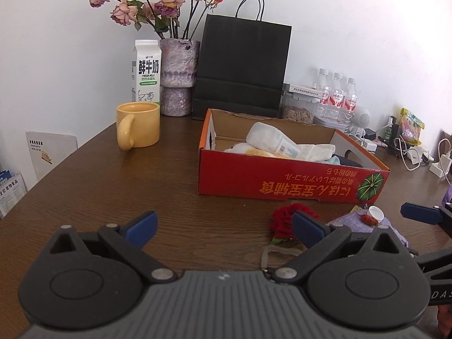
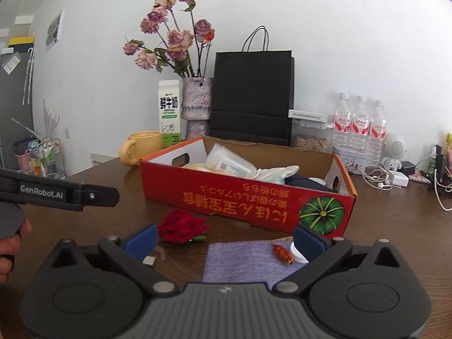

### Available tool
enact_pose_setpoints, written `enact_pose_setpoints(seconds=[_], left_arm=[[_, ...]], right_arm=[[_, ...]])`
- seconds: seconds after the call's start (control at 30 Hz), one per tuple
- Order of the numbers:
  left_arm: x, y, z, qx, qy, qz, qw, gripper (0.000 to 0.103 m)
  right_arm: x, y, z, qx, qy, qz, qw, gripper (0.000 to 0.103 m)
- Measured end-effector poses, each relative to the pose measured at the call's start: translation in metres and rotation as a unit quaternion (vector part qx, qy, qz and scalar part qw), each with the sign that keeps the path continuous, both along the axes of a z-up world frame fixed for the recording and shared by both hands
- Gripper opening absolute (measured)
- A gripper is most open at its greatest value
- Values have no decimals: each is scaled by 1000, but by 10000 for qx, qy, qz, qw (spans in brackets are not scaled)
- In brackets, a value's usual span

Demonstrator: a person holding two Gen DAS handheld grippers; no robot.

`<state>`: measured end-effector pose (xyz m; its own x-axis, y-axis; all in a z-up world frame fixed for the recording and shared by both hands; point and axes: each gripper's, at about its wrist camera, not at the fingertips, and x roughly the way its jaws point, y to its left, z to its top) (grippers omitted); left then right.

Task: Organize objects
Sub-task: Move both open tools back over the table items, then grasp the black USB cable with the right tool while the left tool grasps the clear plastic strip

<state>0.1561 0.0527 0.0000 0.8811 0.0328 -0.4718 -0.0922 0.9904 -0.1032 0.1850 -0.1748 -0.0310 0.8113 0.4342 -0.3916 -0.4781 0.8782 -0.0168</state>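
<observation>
An open red cardboard box (image 1: 288,182) (image 2: 248,200) sits mid-table, holding a clear plastic bottle (image 1: 272,139) (image 2: 230,163), white cloth and dark items. In front of it lie a red fabric rose (image 1: 282,220) (image 2: 180,226), a purple cloth (image 2: 240,260) (image 1: 353,223), a small orange object (image 2: 282,252) (image 1: 368,219) and a white cap (image 1: 375,212) (image 2: 299,255). My left gripper (image 1: 224,230) is open above bare table, its right finger in front of the rose. My right gripper (image 2: 224,240) is open just above the purple cloth, holding nothing.
A yellow mug (image 1: 138,125), milk carton (image 1: 147,70), vase of dried roses (image 1: 178,76) and black paper bag (image 1: 243,65) stand behind the box. Water bottles (image 2: 358,124), a seed jar (image 2: 309,138), cables and chargers (image 2: 381,178) crowd the right side. A hand (image 2: 11,243) shows at left.
</observation>
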Motion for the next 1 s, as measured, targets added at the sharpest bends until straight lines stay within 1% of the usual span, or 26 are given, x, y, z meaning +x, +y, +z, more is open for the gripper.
enact_pose_setpoints(seconds=[0.07,0.17,0.23,0.27,0.33,0.4,0.5,0.57,0.67,0.7,0.73,0.77,0.87,1.0], left_arm=[[-9,6,1,35,7,48,10000,103],[-24,18,2,29,6,122,9999,103],[-34,26,1,14,-2,167,9999,103],[-37,30,1,2,3,197,9998,103],[-45,38,-1,-28,23,254,9997,103],[-50,46,-3,-64,46,306,9995,103],[-54,55,-6,-142,102,369,9992,103],[-56,60,-7,-204,115,408,9989,103],[-58,64,-8,-257,96,420,9987,103],[-59,65,-8,-266,94,420,9987,103],[-59,66,-8,-274,92,421,9987,103],[-59,66,-8,-282,92,422,9987,103],[-60,67,-9,-296,110,429,9986,103],[-58,64,-10,-284,139,423,9986,103]], right_arm=[[-6,9,-1,-51,96,197,9997,94],[-10,25,-5,-153,255,397,9988,82],[-10,37,-10,-211,440,551,9973,69],[-9,43,-13,-233,556,609,9963,66],[-7,53,-18,-274,746,671,9946,55],[-2,61,-22,-310,908,689,9930,53],[6,70,-28,-304,1164,641,9907,43],[11,74,-30,-246,1275,589,9898,40],[17,78,-30,-175,1314,475,9900,36],[18,79,-30,-161,1325,466,9899,33],[18,80,-30,-183,1311,465,9901,28],[18,82,-30,-213,1291,471,9903,26],[15,85,-30,-276,1217,511,9909,26],[10,83,-27,-215,1122,551,9919,26]])
